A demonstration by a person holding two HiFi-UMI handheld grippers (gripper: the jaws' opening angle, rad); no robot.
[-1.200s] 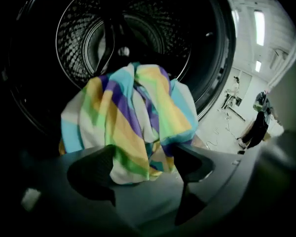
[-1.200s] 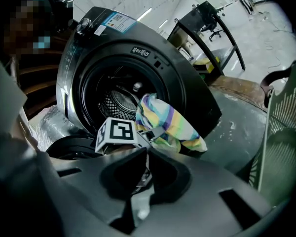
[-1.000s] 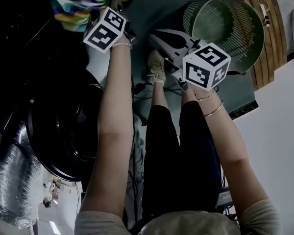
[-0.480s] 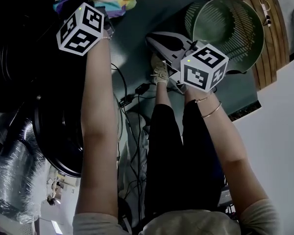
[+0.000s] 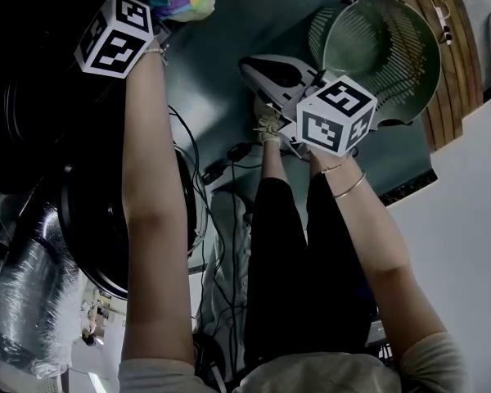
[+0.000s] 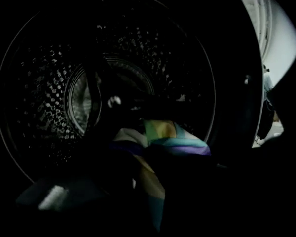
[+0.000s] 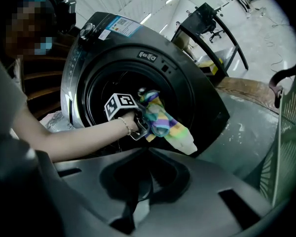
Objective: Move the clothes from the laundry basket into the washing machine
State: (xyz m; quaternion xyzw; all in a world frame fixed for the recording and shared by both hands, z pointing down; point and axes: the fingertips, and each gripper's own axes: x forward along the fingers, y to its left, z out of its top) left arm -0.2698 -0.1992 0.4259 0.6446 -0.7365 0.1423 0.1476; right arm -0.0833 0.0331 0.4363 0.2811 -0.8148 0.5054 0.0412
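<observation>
A grey-green floor carries a dark front-loading washing machine with its round door swung open. A green slatted laundry basket stands well apart, beside a wooden strip. The perforated drum gapes. A striped multicoloured garment hangs at the drum's mouth, its long axis slanting down and away from the opening, pale end lowest. The left claw pinches its upper end, the jaws having just closed on it and eased slightly. The right claw is closed with nothing in it, near the basket.
</observation>
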